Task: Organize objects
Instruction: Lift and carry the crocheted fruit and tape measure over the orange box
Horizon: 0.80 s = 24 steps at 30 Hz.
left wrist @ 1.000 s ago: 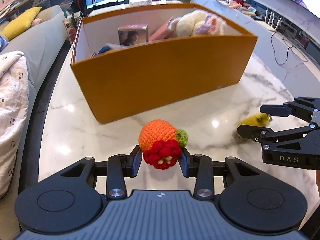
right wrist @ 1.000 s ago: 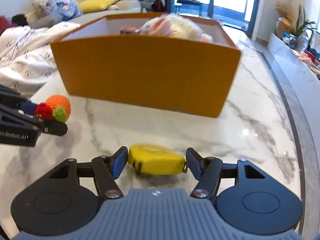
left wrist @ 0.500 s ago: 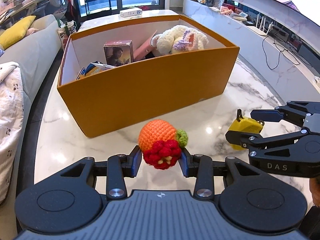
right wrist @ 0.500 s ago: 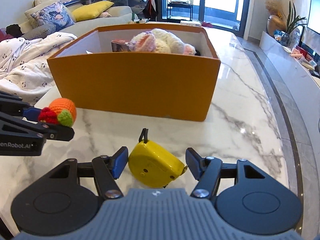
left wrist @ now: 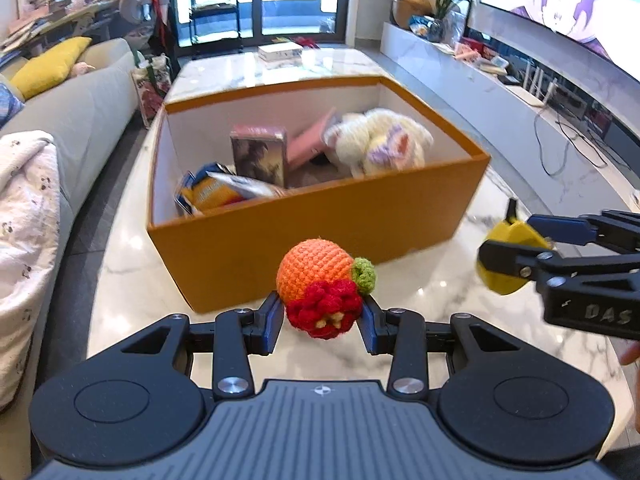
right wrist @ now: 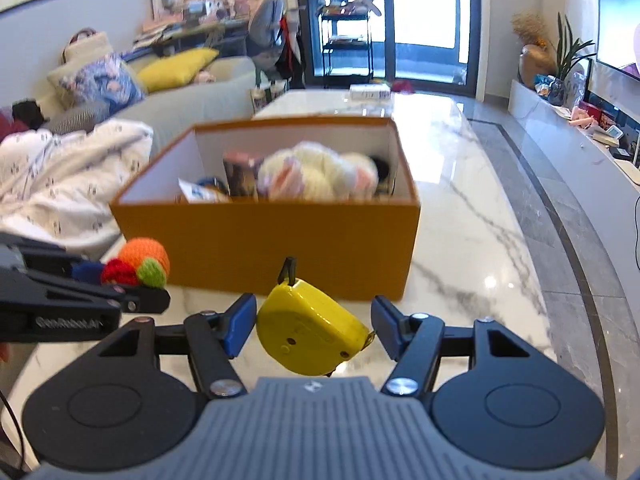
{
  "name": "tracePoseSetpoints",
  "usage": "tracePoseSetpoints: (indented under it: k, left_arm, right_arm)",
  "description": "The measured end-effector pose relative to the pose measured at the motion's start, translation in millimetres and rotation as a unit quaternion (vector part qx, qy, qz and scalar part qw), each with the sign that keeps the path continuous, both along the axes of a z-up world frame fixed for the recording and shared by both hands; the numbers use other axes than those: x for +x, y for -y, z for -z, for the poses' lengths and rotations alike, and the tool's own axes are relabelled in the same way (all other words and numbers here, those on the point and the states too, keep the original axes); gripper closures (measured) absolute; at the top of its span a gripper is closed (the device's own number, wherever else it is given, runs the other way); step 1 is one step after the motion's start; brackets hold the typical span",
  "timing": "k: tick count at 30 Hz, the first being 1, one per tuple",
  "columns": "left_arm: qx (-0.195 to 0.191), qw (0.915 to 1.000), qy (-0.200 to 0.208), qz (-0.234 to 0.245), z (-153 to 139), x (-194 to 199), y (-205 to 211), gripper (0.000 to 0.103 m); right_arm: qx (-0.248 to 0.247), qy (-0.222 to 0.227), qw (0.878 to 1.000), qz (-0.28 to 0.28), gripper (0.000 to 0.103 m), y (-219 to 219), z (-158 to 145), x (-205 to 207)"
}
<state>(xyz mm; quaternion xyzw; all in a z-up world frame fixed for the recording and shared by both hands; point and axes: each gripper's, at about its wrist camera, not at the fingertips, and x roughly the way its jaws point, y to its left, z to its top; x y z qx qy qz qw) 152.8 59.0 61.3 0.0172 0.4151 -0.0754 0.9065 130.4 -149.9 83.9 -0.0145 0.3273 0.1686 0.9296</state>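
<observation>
A crocheted toy (left wrist: 326, 286), made of an orange ball, a red cluster and a small green knob, is held between the blue pads of the left tongs (left wrist: 322, 322), which are closed on its red part. The toy is carried above the marble desk (left wrist: 432, 300), in front of the near wall of the orange box (left wrist: 320, 220). In the right wrist view the same toy (right wrist: 138, 266) is seen at the left edge, at the tip of the left tongs (right wrist: 120, 280), level with the lower half of the box (right wrist: 280, 248).

A yellow tape measure (right wrist: 310, 330) is gripped by the right tongs (right wrist: 312, 330), tilted, with its black strap pointing up. The left pad is pressed against its side; contact at the right pad cannot be made out clearly, though the case is held clear of the desk (right wrist: 460, 240). In the left wrist view the tape measure (left wrist: 506, 258) is seen between the 2 fingers of the right tongs (left wrist: 516, 246), to the right of the box.

Inside the open box a cream plush toy (left wrist: 378, 146), an upright small carton (left wrist: 260, 156), a pink item (left wrist: 310, 144) leaning behind it, and a blue and orange packet (left wrist: 212, 194) are seen, all slightly blurred. A sofa with a yellow cushion (left wrist: 48, 66) is visible at the left of the desk.
</observation>
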Motion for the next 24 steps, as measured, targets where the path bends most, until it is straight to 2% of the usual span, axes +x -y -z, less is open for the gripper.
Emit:
tracePoseSetpoints:
  k: [10,13,18,24]
  left_arm:
    - [-0.02,0.9987,0.038,-0.026,-30.0,42.2,0.4,0.058]
    - [-0.015,0.9981,0.046,-0.037,-32.8,58.8,0.0,0.058]
    - [-0.013,0.9974,0.044,-0.056,-30.6,84.6,-1.8,0.058]
    - [-0.007,0.9962,0.035,-0.08,-18.7,107.1,-3.6,0.058]
  right_arm:
    - [0.031,0.044,0.998,0.022,0.038,-7.9,-49.5,35.1]
    - [0.035,0.048,0.998,0.024,0.038,-12.3,-57.8,52.2]
    - [0.032,0.051,0.998,0.022,0.038,-24.1,-61.4,82.1]
    - [0.044,0.045,0.998,0.021,0.038,-36.1,-51.9,117.4]
